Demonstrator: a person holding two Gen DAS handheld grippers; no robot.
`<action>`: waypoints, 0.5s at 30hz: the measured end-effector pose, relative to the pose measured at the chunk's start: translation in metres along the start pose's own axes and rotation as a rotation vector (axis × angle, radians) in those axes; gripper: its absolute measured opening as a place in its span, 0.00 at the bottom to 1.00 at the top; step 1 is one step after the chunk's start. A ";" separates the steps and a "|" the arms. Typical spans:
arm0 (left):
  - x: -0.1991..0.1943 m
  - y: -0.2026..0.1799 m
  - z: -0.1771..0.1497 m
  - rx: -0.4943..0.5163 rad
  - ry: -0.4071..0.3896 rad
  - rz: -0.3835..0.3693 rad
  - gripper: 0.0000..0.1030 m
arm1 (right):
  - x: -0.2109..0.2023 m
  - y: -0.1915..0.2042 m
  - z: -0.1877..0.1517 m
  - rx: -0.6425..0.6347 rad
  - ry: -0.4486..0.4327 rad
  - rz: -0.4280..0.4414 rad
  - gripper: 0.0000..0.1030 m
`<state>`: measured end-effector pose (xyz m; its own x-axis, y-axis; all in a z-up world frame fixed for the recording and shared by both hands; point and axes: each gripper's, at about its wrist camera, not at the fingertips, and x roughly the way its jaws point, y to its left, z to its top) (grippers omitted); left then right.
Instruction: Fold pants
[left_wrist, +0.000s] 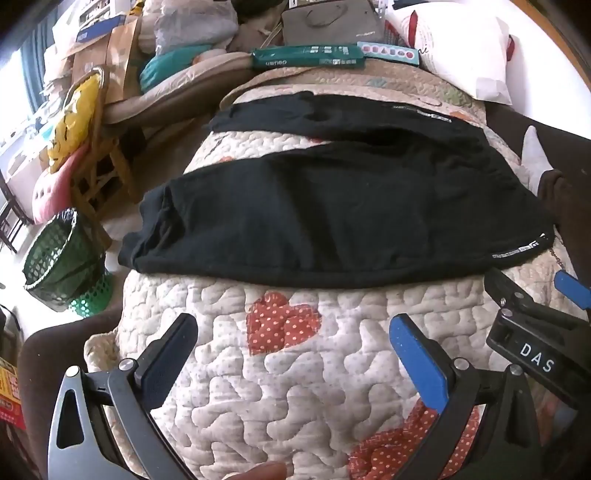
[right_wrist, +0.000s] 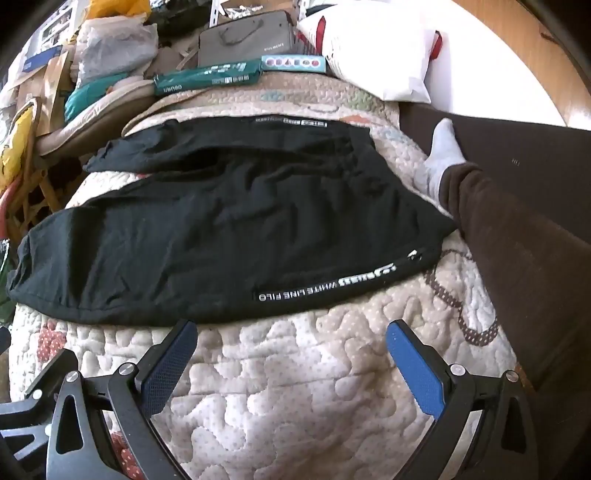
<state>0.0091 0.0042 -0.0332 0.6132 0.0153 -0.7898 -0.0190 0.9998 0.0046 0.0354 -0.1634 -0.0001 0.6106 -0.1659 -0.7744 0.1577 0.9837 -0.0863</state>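
Black pants lie spread flat on a quilted cream blanket with red dotted hearts. Both legs point left and the waist is at the right, with white lettering along the near hem. My left gripper is open and empty, hovering over the quilt just short of the pants' near edge. My right gripper is open and empty, its fingertips close to the near edge below the lettering. The right gripper's body also shows at the right edge of the left wrist view.
A person's leg in brown trousers with a white sock lies along the right side of the quilt. A green mesh bin stands at the left. Boxes, bags and a white pillow crowd the far end.
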 end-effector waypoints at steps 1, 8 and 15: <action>0.003 -0.001 0.000 0.000 0.007 0.002 1.00 | 0.001 0.000 -0.001 0.001 0.011 0.002 1.00; 0.015 -0.001 -0.006 0.002 0.050 0.013 1.00 | 0.011 0.003 -0.008 0.001 0.071 0.013 1.00; 0.021 -0.002 -0.009 -0.006 0.069 0.015 1.00 | 0.014 0.003 -0.009 0.005 0.081 0.016 1.00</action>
<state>0.0151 0.0019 -0.0553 0.5565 0.0291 -0.8303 -0.0330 0.9994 0.0129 0.0376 -0.1619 -0.0166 0.5478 -0.1441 -0.8241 0.1523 0.9858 -0.0712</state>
